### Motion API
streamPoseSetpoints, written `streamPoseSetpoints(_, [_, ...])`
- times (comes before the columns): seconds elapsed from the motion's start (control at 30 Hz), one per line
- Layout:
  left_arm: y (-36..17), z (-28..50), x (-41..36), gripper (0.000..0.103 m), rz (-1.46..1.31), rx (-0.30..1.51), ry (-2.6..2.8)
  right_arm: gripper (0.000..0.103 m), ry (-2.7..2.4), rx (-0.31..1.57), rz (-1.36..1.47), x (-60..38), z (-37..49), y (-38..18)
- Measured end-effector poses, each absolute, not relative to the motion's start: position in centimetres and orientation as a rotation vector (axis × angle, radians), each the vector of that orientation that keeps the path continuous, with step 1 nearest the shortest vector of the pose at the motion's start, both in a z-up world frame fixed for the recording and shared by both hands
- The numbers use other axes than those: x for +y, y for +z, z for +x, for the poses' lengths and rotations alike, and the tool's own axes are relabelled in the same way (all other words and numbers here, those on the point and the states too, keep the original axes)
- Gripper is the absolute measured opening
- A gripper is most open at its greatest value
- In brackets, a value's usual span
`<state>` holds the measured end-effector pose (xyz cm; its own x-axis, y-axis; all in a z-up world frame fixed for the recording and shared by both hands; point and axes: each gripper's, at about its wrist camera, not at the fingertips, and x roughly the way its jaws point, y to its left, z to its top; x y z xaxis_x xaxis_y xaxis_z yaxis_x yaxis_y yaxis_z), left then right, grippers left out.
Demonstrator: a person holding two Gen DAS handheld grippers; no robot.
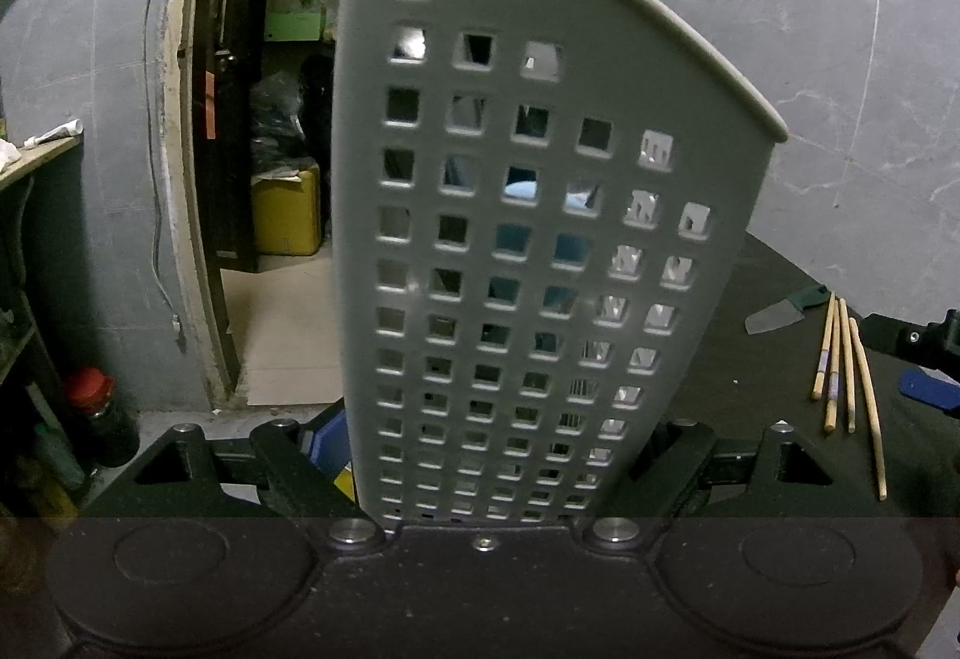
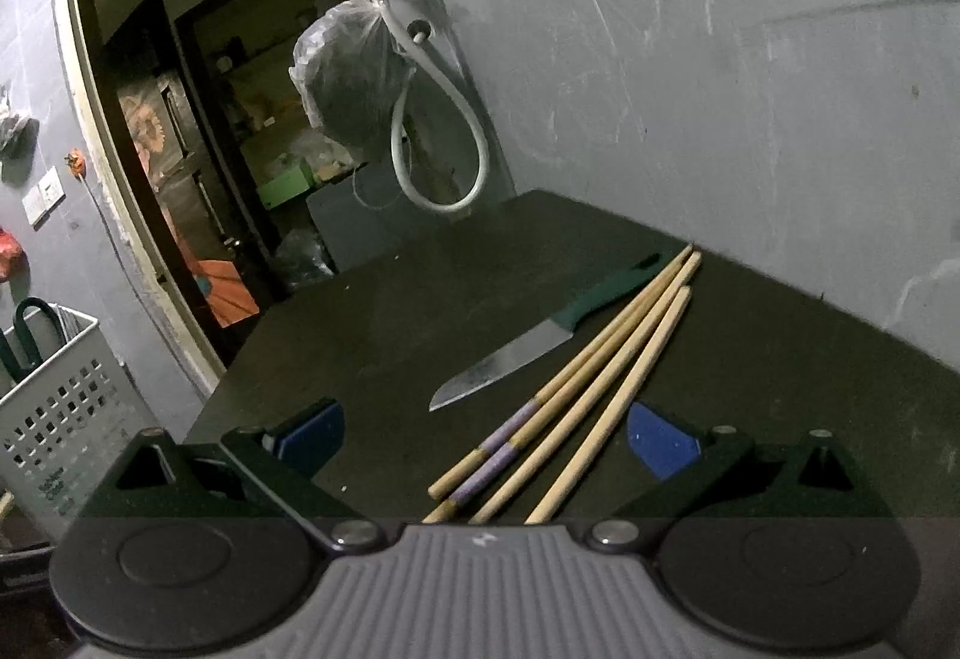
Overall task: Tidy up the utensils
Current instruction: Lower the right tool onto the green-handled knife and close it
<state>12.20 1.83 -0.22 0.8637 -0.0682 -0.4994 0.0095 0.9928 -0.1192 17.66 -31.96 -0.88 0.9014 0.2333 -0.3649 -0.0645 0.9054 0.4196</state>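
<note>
From the left wrist, the left gripper (image 1: 480, 470) is closed on a pale holder (image 1: 522, 215) with square holes, a tall container that fills the middle of the view and leans a little to the right; the fingers sit against its lower sides, so this tool is busy carrying and not free for picking. Past the holder's right edge, on the dark table (image 1: 750, 377), lie four wooden chopsticks (image 1: 846, 365) side by side, with a green-handled knife (image 1: 780, 314) just beyond their far ends, and the other tool's blue pad shows at the frame's right edge close to them. From the right wrist, the right gripper (image 2: 483, 440) stands wide open with nothing between its blue pads (image 2: 660, 443), and the chopsticks (image 2: 576, 395) run straight out from between them. Their long axis slants away toward the far right edge of the table (image 2: 420, 299), the near ends, two of them banded in purple, lying almost under the tool. The knife (image 2: 540, 344) lies just left of the chopsticks and nearly parallel, blade tip toward the tool and handle away. The holder (image 2: 60, 407) stands off the table's left edge, well apart, with some dark-handled things already in it. By my reading, the right hand is the nearer one for the chopsticks, and the pads need to close across their long axis.
</note>
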Motion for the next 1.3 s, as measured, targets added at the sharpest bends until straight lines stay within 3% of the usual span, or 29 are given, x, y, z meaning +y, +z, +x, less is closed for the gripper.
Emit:
streamPoseSetpoints(0.5, [-0.3,12.1,2.7,0.085,-0.139,0.523,-0.066,0.103,0.116,0.560,0.045,-26.8,26.3,3.0])
streamPoseSetpoints(1.3, [-0.1,12.0,2.3,0.084,-0.138,0.520,-0.054,0.103,0.085,0.645,0.011,-26.1,31.5,2.3])
